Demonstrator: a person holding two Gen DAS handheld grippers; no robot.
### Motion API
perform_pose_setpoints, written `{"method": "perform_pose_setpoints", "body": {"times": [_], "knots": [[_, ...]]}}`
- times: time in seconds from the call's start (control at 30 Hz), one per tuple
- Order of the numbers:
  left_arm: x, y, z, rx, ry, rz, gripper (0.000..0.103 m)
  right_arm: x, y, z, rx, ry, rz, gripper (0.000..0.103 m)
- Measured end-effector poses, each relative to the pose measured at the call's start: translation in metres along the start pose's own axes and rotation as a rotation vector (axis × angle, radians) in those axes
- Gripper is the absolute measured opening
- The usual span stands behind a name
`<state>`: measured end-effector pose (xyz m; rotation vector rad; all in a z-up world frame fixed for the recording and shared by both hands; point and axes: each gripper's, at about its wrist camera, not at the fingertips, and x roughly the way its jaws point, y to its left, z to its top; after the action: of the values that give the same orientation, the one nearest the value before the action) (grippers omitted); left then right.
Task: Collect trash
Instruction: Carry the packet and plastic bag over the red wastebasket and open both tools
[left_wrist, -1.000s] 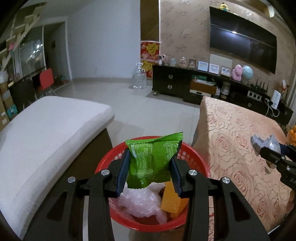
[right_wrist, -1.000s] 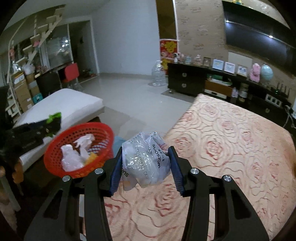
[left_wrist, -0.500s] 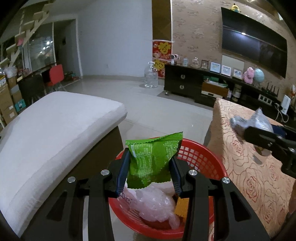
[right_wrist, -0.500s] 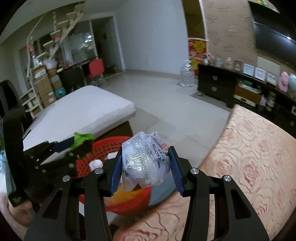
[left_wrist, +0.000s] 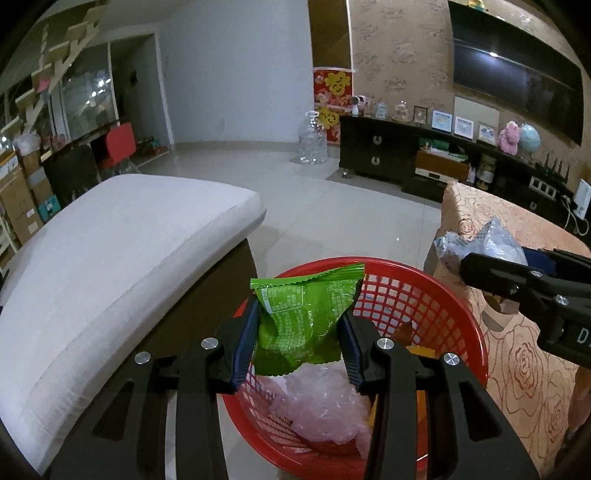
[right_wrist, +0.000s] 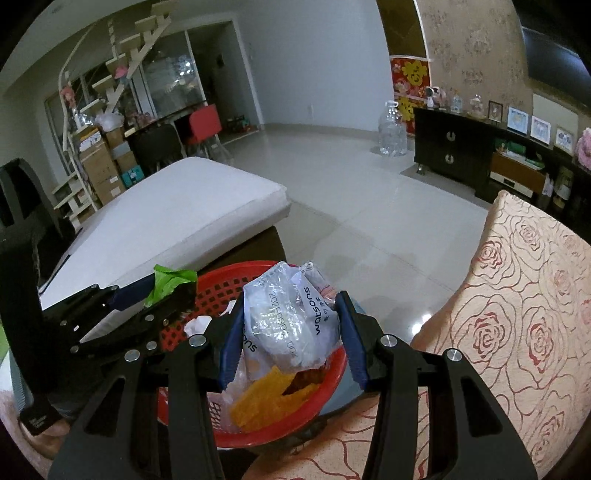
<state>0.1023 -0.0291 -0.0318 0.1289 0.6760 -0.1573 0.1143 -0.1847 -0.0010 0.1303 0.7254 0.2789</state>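
Green crinkly foil snack packet (left_wrist: 301, 319), serrated top edge, clamped between left gripper (left_wrist: 301, 345) fingers, held over red plastic mesh basket (left_wrist: 436, 295). Crumpled clear plastic bag (right_wrist: 291, 319) with printed lettering clamped between right gripper (right_wrist: 291, 341) fingers, also above the basket's rim. Basket is round and already holds a wrinkled pinkish plastic wrap (left_wrist: 321, 402) and an orange wrapper (right_wrist: 266, 398). Just right of the basket is a desk under a rose-patterned cloth (right_wrist: 517, 332); to the left, a white cushioned sofa (left_wrist: 110, 251). Glossy tiled floor (left_wrist: 314, 206) beyond.
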Motion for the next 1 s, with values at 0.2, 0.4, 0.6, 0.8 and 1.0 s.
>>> {"method": "perform_pose_setpoints", "body": {"times": [0.2, 0.4, 0.6, 0.8, 1.0], "knots": [[0.004, 0.0, 0.001, -0.012, 0.01, -0.002, 0.041, 0.008, 0.007, 0.0, -0.007, 0.013, 0.022, 0.046], [0.008, 0.002, 0.002, -0.038, 0.024, -0.019, 0.055, 0.012, 0.008, 0.001, 0.016, 0.018, 0.076, 0.057], [0.006, 0.003, 0.001, -0.052, 0.01, -0.018, 0.076, 0.006, 0.001, 0.004, 0.057, -0.004, 0.099, 0.07], [0.001, 0.011, 0.003, -0.09, -0.008, -0.005, 0.085, 0.001, -0.006, 0.002, 0.076, -0.02, 0.075, 0.076], [-0.011, 0.018, 0.004, -0.101, -0.057, 0.028, 0.09, -0.005, -0.01, -0.004, 0.076, -0.047, 0.01, 0.085]]}}
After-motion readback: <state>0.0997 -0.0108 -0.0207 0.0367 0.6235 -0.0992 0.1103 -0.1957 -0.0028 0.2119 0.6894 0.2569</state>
